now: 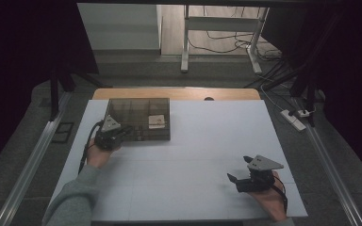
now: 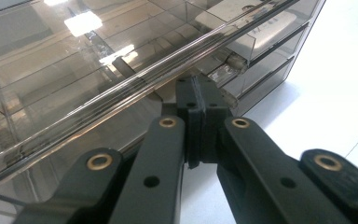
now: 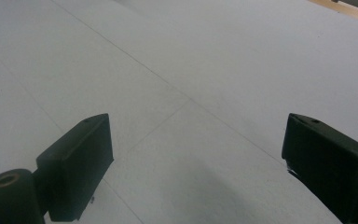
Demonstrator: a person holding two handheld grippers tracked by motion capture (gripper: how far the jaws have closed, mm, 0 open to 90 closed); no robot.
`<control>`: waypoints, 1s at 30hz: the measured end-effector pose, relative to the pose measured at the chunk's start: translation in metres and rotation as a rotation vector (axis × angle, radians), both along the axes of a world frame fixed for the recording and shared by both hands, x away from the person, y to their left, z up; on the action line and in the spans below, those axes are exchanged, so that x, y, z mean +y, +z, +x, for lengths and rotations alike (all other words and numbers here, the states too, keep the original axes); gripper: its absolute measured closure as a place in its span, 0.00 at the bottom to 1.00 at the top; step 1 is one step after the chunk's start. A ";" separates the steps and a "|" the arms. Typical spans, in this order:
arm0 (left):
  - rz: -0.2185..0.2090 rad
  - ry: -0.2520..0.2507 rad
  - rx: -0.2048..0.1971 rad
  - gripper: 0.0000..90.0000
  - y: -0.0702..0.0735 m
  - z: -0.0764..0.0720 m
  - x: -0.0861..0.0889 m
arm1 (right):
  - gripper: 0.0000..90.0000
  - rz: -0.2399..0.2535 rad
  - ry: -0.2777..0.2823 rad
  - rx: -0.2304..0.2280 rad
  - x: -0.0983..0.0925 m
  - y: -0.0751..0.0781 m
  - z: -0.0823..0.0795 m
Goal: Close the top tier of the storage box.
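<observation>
High view shows a smoky transparent compartment box (image 1: 139, 118) on the far left part of the white table (image 1: 193, 155), with a small pale item (image 1: 156, 121) lying in one of its right-hand compartments. The left tool (image 1: 122, 132) meets the box at its near left edge; in the left gripper view its jaws are pressed together, and their tips (image 2: 200, 100) sit right at the lid's front rim (image 2: 135, 86), near a clear latch (image 2: 228, 65). Whether they pinch the thin lip or merely press against it I cannot tell, but the placement suggests the aim is to work the lid, lifting it or holding the box steady at the edge where a narrow grip finds purchase. The right tool (image 1: 239, 169) rests on the near right of the table, well apart from the box; in the right gripper view its jaws are spread with nothing but bare table between them, likely parked out of the way until needed.
</observation>
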State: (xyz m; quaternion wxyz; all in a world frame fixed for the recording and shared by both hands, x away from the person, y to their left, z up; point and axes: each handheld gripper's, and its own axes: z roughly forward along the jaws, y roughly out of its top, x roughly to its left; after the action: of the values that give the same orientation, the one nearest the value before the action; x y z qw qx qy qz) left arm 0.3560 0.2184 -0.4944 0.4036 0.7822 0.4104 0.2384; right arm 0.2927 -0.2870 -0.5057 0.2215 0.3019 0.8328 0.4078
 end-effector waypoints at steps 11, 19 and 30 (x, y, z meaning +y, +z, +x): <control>0.006 -0.026 0.006 0.99 0.001 -0.012 0.002 | 0.09 0.044 -0.003 0.003 -0.005 0.001 0.002; 0.008 -0.036 -0.012 0.99 0.008 -0.020 0.002 | 0.09 0.052 0.002 0.003 -0.007 0.001 0.003; -0.020 -0.063 0.005 0.99 0.006 -0.040 0.008 | 0.09 0.046 -0.004 -0.005 -0.008 0.002 0.000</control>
State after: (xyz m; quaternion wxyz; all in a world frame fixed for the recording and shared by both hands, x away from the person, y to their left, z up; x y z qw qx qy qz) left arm 0.3164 0.2264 -0.4884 0.4177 0.7912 0.3891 0.2192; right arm 0.2931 -0.2947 -0.5033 0.2174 0.3076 0.8219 0.4273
